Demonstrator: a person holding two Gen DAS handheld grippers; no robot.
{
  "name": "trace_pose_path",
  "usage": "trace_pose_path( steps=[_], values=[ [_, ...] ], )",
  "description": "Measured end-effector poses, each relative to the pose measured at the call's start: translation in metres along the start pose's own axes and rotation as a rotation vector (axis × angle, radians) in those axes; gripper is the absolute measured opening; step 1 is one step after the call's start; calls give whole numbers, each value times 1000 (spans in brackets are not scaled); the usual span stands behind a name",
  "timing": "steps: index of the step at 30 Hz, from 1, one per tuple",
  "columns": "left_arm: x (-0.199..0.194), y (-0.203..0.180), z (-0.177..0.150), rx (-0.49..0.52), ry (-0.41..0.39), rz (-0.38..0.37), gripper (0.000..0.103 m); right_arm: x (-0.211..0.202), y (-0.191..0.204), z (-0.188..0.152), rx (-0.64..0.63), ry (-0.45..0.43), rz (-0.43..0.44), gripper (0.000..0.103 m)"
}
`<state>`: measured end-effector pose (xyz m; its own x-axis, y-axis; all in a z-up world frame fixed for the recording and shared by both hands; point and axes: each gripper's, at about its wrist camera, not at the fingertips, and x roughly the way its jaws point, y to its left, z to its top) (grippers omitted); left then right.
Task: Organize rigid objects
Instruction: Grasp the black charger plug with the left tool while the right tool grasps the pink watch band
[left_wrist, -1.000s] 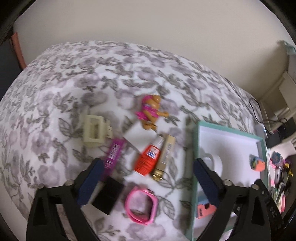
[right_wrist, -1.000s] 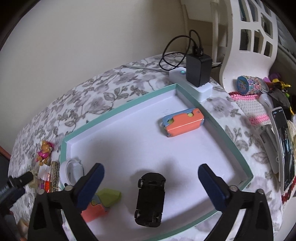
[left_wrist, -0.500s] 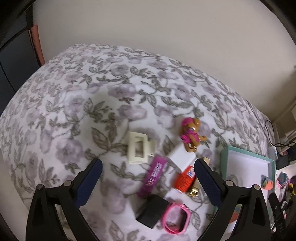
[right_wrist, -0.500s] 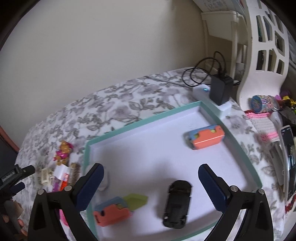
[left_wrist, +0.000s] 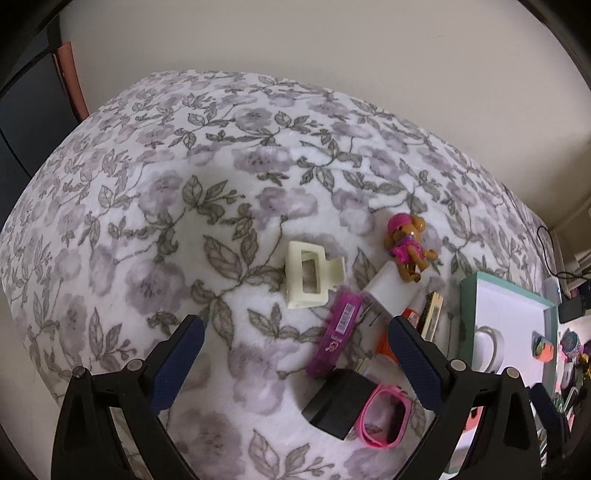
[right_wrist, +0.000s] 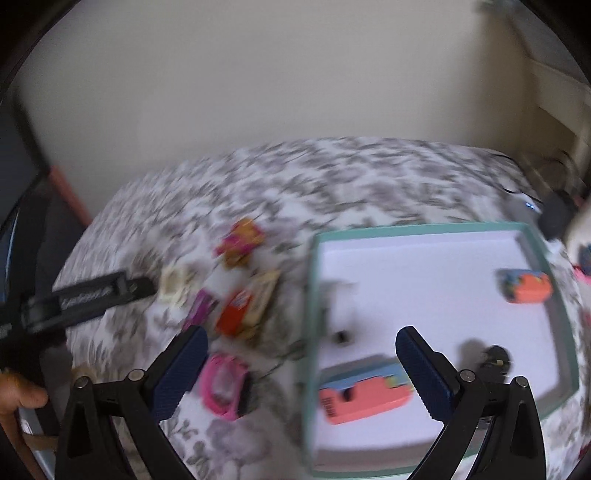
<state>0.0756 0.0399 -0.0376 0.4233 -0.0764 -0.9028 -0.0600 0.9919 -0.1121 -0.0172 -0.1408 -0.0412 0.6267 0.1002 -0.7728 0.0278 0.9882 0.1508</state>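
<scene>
both tongs stand spread and hold nothing: the left gripper (left_wrist: 293, 354) fills the bottom of the left wrist view above the loose pile, and the right gripper (right_wrist: 301, 363) straddles the near-left edge of the teal-rimmed white tray (right_wrist: 308, 295) in its blurred view.

nearest in the left view, lower centre, lie one black box (left_wrist: 338, 404) and one pink plastic watch (left_wrist: 384, 415). beyond them sit one purple tube (left_wrist: 336, 332), one orange tube (left_wrist: 384, 345), one gold-sided box (left_wrist: 432, 319), one white box (left_wrist: 389, 293), one cream hair claw (left_wrist: 308, 275), and farthest, one pink-capped toy puppy (left_wrist: 406, 247).

judging by this, sorting is partly done: the tray holds two orange-and-blue blocks (right_wrist: 364, 393), one black toy car (right_wrist: 496, 358) and one white tape roll (left_wrist: 487, 349); eight pieces remain on the floral blanket (left_wrist: 184, 206).
</scene>
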Motion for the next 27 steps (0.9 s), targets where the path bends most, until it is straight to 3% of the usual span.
trace_pose_path(
  steps=[3,9,15,27],
  values=[
    [6,1,-6,5,31,-32,99,17,19,-8,-69,70,13,103],
    [19,-3,-17,44,94,-11,99,36,35,-19,-144,144,23,103],
    [29,1,-24,38,172,-15,99,53,45,-27,-184,213,9,93],
    [32,8,-26,10,210,-24,99,78,63,-37,-250,281,-37,90]
  ],
)
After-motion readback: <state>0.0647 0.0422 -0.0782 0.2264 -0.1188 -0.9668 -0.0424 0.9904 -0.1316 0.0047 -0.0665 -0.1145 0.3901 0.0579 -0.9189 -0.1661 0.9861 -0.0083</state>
